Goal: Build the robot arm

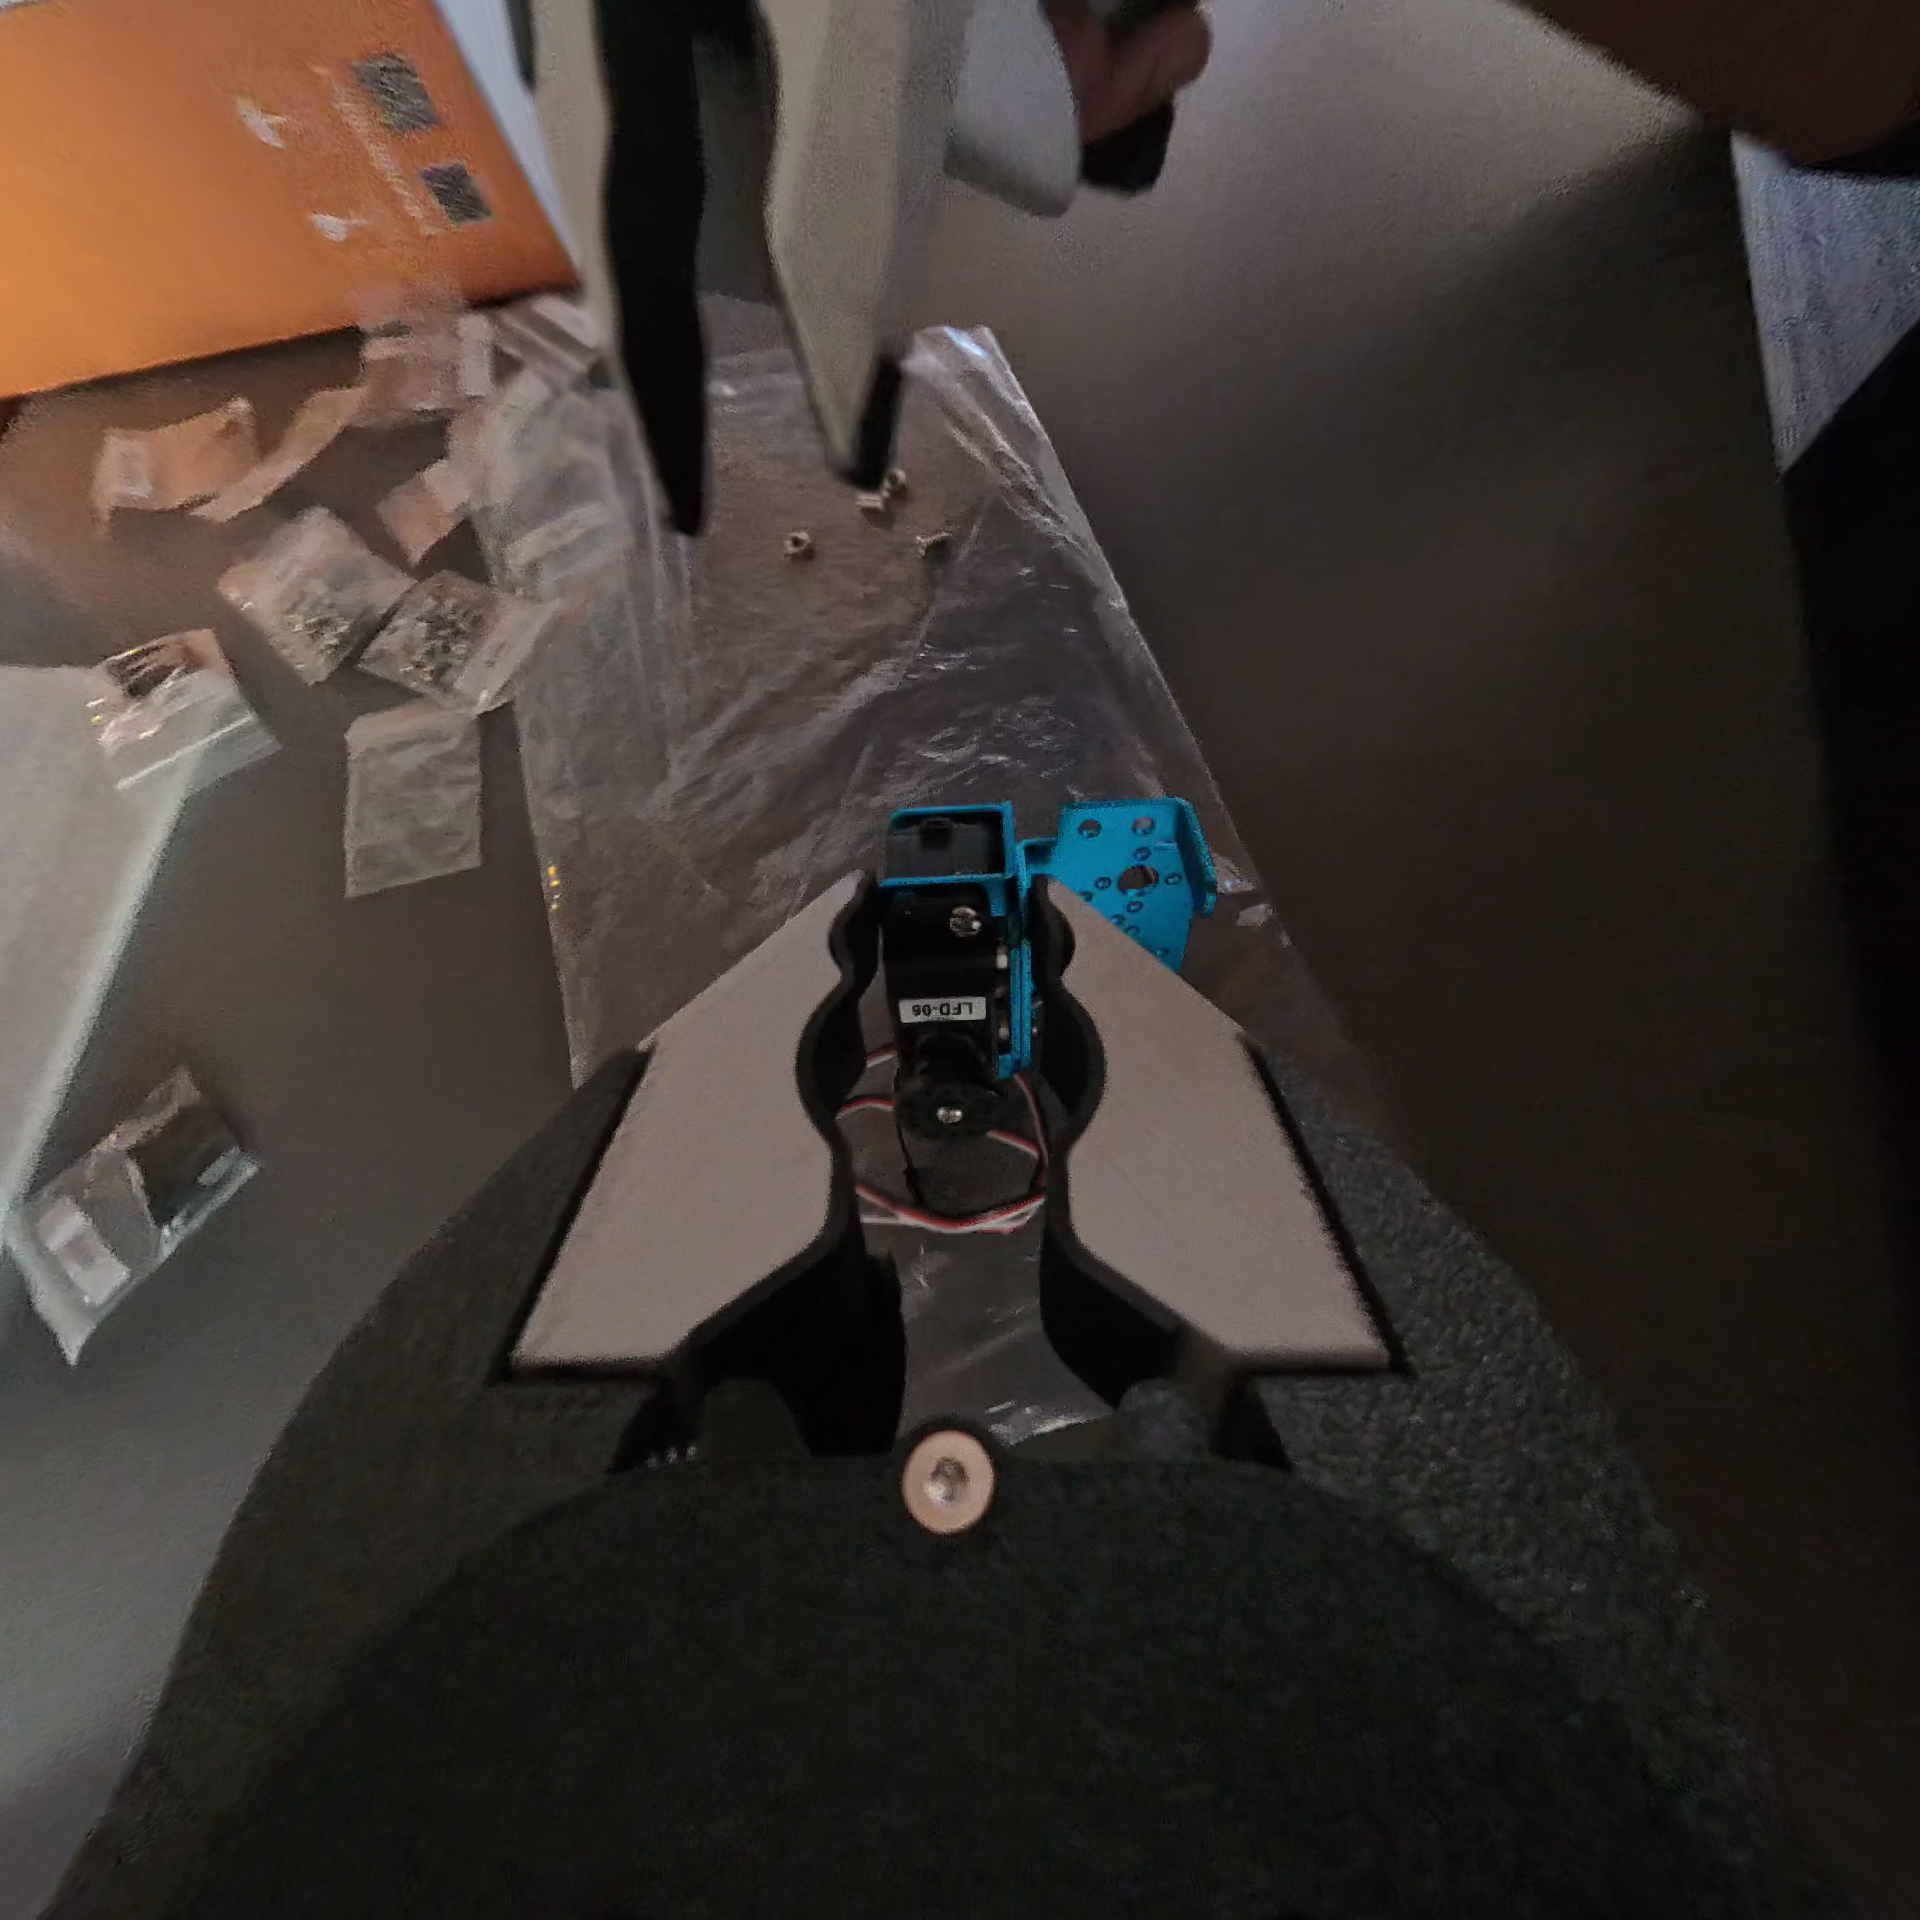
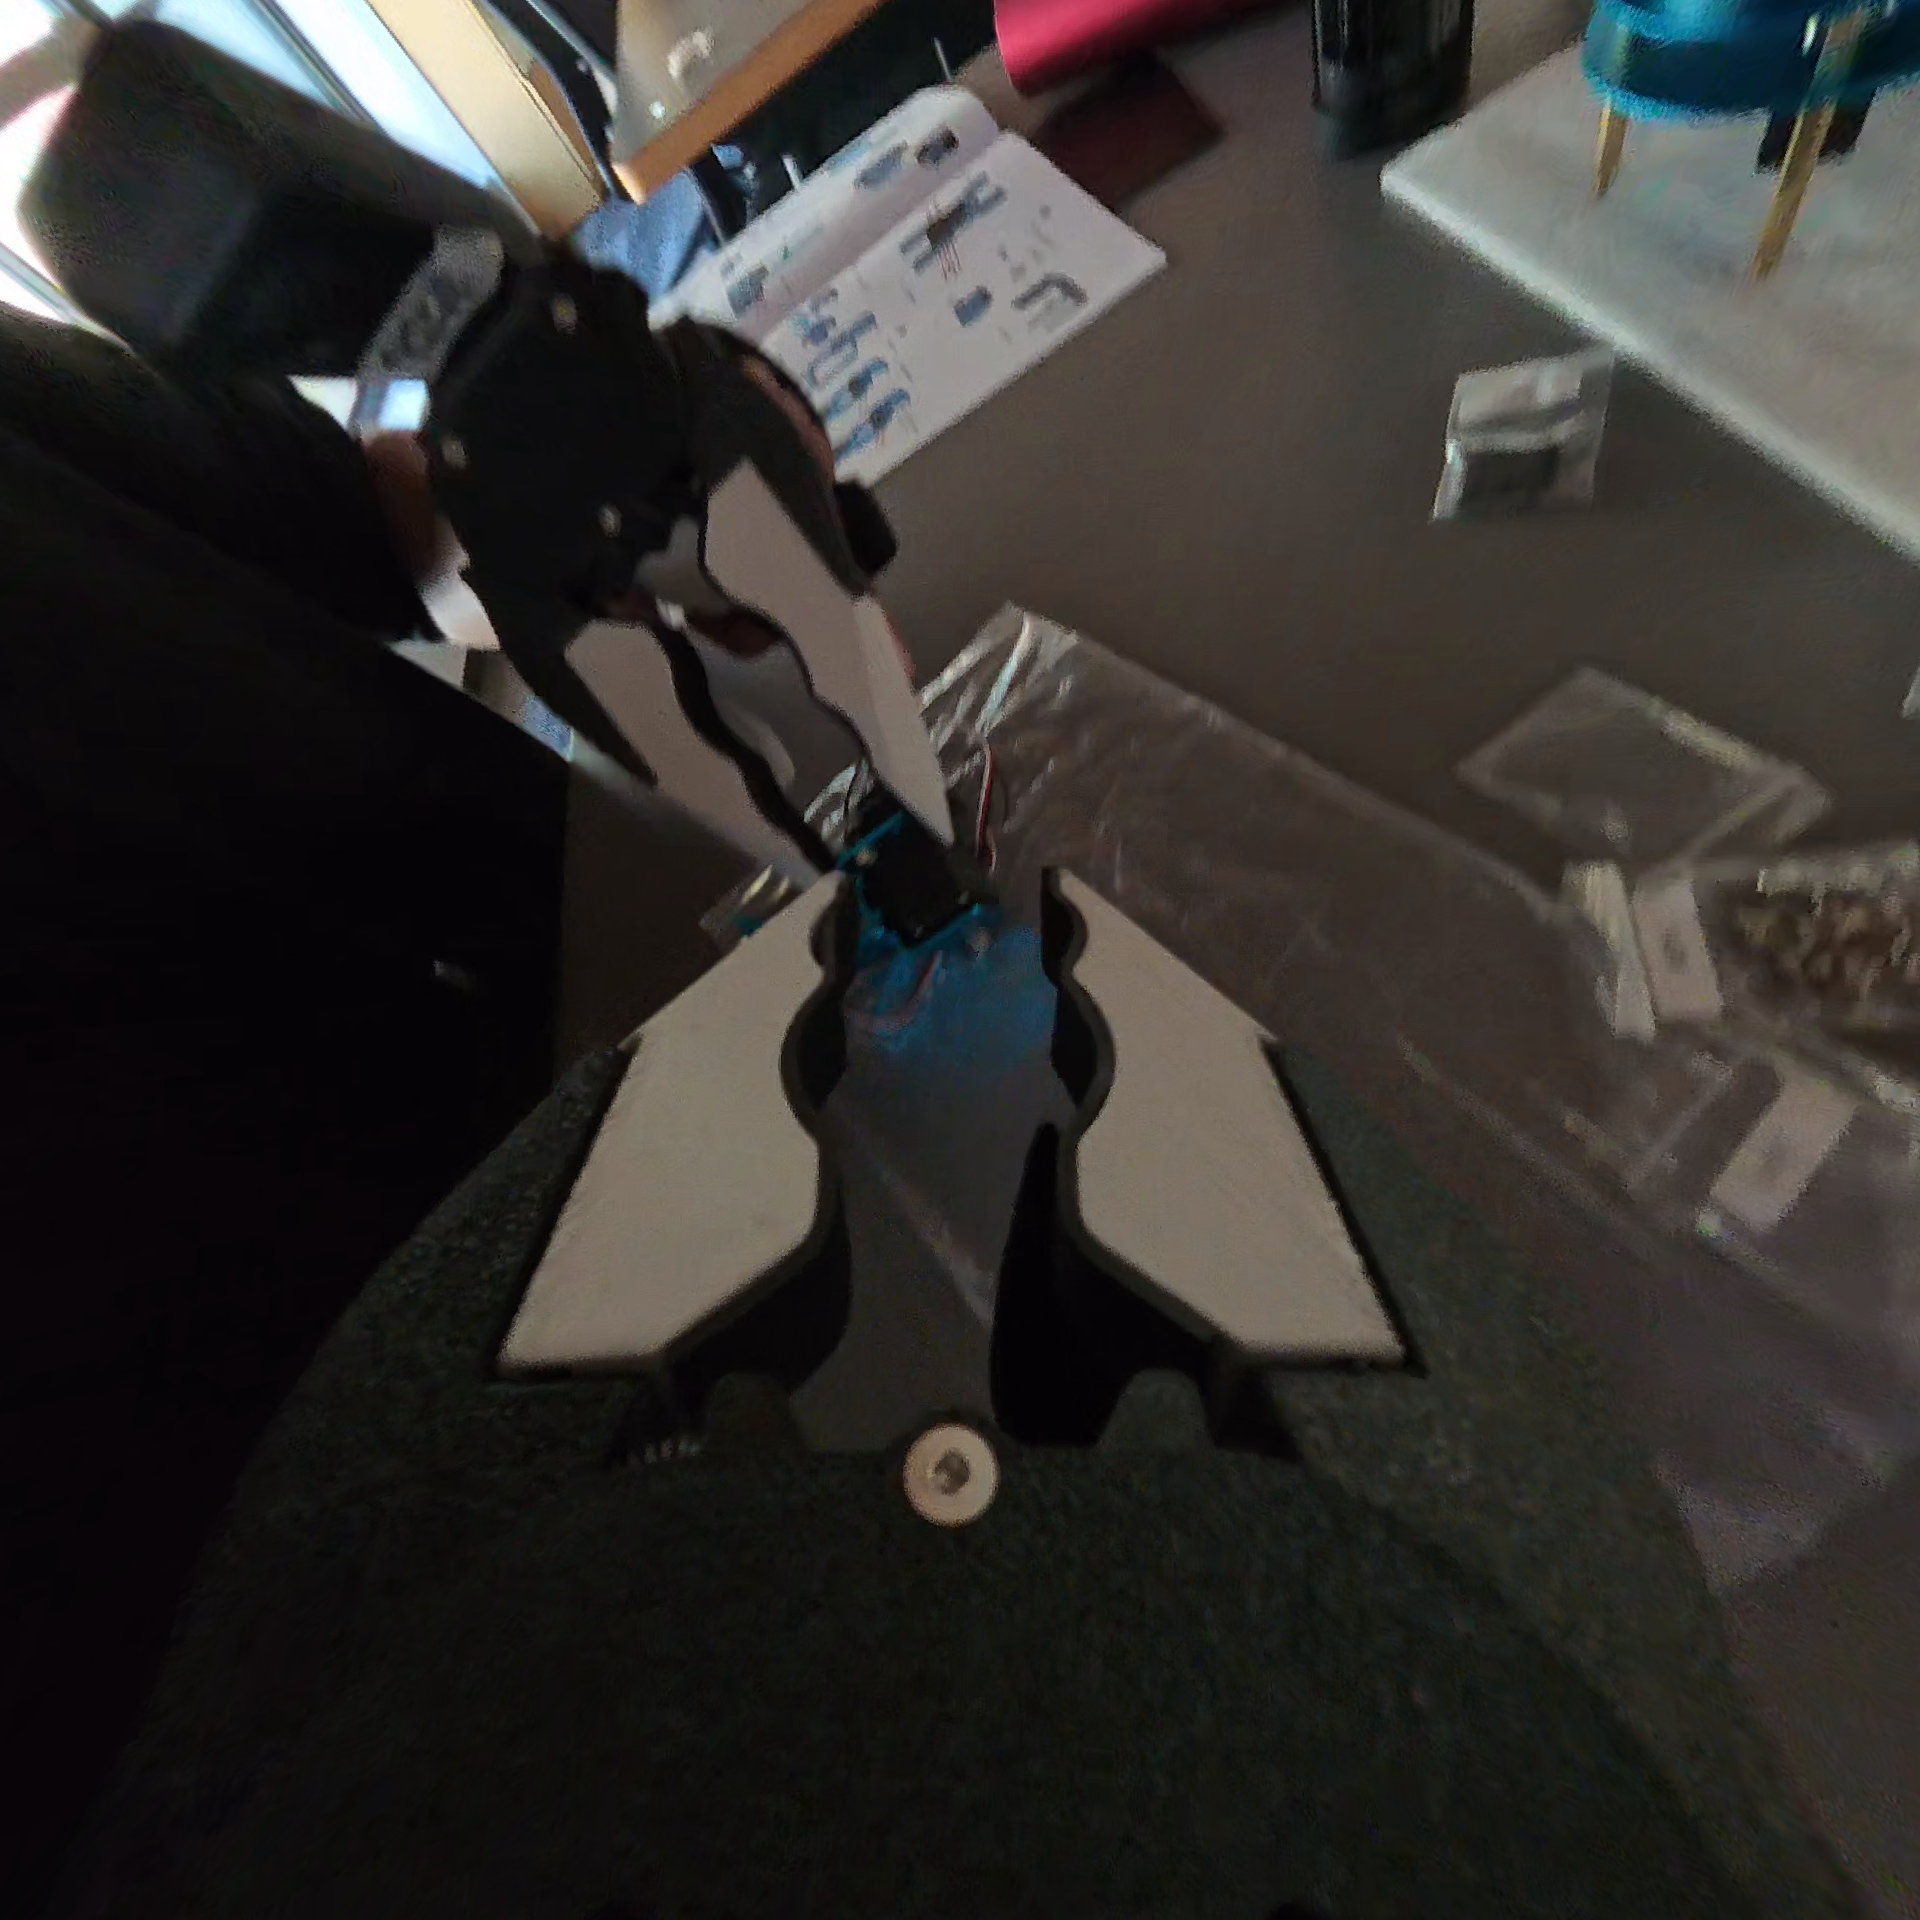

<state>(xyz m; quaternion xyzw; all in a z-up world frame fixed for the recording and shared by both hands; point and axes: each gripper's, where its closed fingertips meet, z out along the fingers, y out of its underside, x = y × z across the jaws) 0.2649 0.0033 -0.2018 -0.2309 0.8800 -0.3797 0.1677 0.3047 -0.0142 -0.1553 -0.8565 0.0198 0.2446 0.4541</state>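
Left tool: clamped on a small black servo motor in a blue metal bracket, fingers pressing its two sides. White label on the servo body faces the camera. Thin red, white and black wires loop back from the servo between the fingers. A blue perforated metal plate joined to the bracket sticks out just beside the right finger.

Servo assembly sits over a crinkled clear plastic sheet spread on the grey-brown bench. Farther along the sheet, a few small loose metal nuts and screws.

Right tool: fingers apart, nothing between them, tips close on either side of the same blue-bracketed servo; contact cannot be told, the view is blurred. In the left wrist view it reaches down from above, its tips near the loose screws.

Left of the sheet in the left wrist view: a scatter of small clear plastic bags of hardware, and behind them an orange cardboard box.

Right wrist view, far side: an open white instruction sheet with blue diagrams; more clear bags at right; a blue stool with gold legs on a pale rug.
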